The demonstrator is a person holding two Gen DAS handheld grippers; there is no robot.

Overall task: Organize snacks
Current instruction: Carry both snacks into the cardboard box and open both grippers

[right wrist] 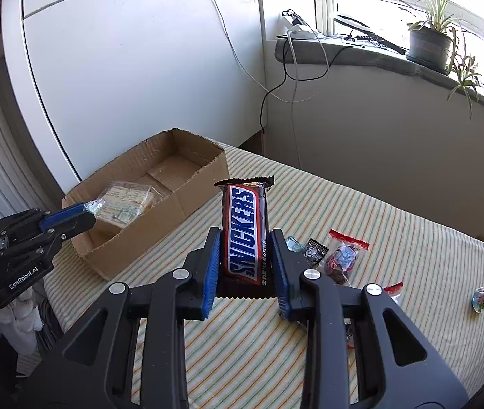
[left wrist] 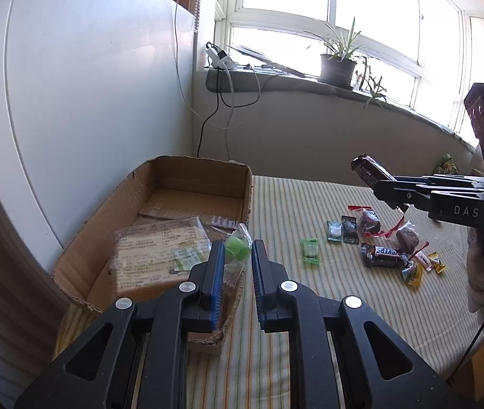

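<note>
Right tongs (right wrist: 245, 266) are clamped on a Snickers (right wrist: 244, 233), held up over the striped bench (right wrist: 395, 204). Left tongs (left wrist: 238, 266) pinch a green candy (left wrist: 236, 248) in clear wrap at the box (left wrist: 105, 238) edge. Box has a big cracker pack (left wrist: 160, 248) inside; more snacks (left wrist: 378, 242) sit loose on the bench.

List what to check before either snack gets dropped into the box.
1. Right gripper jaws clamp Snickers bar: ok.
2. Left gripper jaws hold green candy: ok.
3. Green candy inside the cardboard box wall: cannot tell.
4. Snickers bar above cardboard box: not ok, it hangs over the striped cloth.
5. Room in cardboard box beside the packet: ok.
</note>
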